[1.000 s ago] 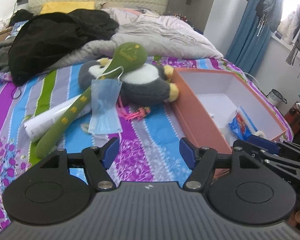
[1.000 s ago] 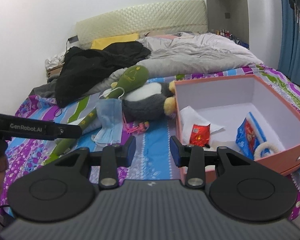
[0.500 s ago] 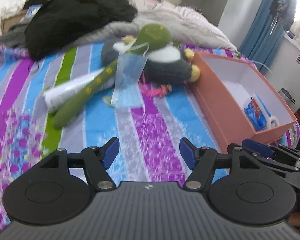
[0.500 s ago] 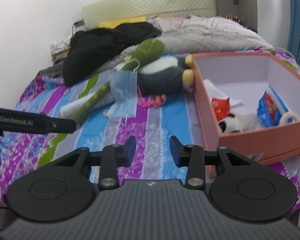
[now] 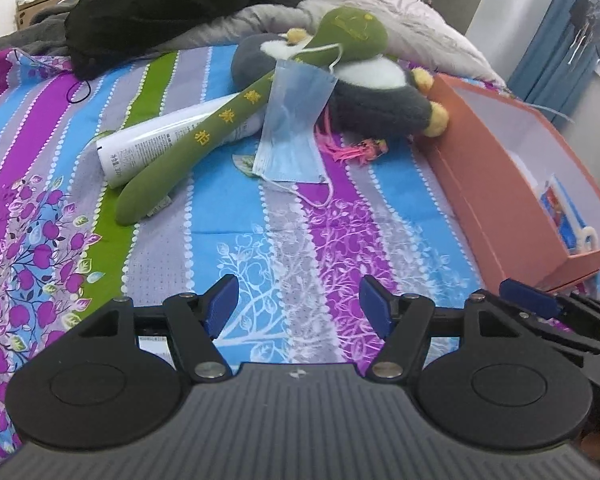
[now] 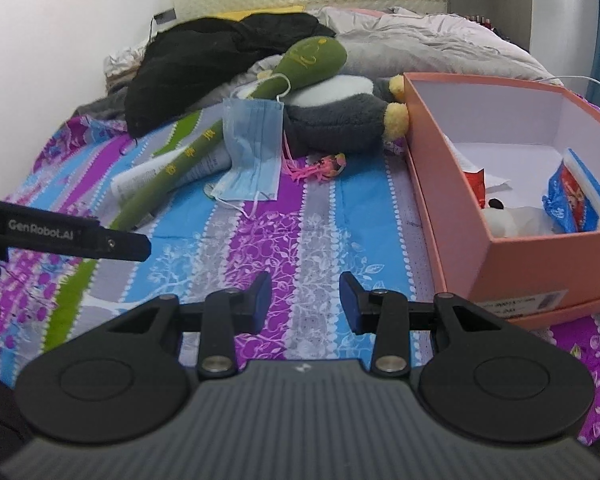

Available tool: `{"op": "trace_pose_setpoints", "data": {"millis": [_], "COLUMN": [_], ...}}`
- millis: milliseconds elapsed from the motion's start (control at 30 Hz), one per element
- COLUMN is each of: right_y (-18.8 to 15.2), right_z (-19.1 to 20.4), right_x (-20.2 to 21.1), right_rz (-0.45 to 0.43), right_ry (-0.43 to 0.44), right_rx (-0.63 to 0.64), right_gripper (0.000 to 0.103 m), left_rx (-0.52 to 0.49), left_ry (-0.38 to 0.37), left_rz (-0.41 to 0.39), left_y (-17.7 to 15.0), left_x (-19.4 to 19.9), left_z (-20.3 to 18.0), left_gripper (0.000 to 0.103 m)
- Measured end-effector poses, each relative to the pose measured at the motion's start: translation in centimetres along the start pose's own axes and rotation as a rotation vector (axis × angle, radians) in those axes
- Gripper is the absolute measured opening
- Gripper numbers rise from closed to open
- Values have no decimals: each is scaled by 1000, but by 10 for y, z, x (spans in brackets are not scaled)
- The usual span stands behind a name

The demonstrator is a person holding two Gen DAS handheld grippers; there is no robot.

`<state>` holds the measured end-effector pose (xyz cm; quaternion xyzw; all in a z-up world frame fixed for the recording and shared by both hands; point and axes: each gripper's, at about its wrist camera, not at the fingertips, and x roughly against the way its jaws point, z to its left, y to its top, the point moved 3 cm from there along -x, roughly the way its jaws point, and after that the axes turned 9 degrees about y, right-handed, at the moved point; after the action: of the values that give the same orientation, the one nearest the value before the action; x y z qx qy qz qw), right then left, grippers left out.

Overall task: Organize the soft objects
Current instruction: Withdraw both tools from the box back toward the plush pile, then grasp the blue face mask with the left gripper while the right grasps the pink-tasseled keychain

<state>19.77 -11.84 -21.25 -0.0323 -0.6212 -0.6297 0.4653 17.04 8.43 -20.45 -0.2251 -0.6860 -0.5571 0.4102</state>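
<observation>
Both the left tool [image 5: 298, 304] and right tool [image 6: 302, 300] hang open and empty above the bed [image 5: 236, 240], apparently approaching the face mask [image 5: 296, 128] and penguin toy [image 5: 376, 92] lying just beside the box [image 6: 452, 196].

The face mask [image 5: 292, 120] covers part of the plush penguin [image 5: 376, 96]; the box [image 5: 500, 184] wall hides most contents, tube [image 5: 156, 140] print unreadable.

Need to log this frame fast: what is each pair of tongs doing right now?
Left tongs: open, holding nothing, above the striped floral bedsheet.
Right tongs: open, narrower gap, holding nothing.
</observation>
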Motion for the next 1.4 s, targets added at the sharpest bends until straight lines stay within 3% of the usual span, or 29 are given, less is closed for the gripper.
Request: {"op": "trace_pose_setpoints", "data": {"millis": [667, 1000, 1100, 1267, 1400], "right_y": [38, 70, 79, 92, 97], "right_z": [-31, -44, -46, -52, -61], "right_x": [-101, -146, -159, -175, -191], "right_rz": [40, -6, -15, -23, -11], "right_ry": [-2, -17, -49, -47, -81], "right_rx": [23, -2, -10, -51, -67], "right_gripper": [40, 40, 40, 40, 49], "left_rx": [58, 57, 44, 20, -2], "left_ry": [7, -10, 11, 34, 53], "left_rz": [23, -40, -57, -89, -104], "left_y": [36, 78, 88, 101, 107], "left_x": [-101, -151, -165, -180, -192], "left_z": [5, -6, -10, -17, -22], "left_gripper": [72, 72, 83, 83, 83]}}
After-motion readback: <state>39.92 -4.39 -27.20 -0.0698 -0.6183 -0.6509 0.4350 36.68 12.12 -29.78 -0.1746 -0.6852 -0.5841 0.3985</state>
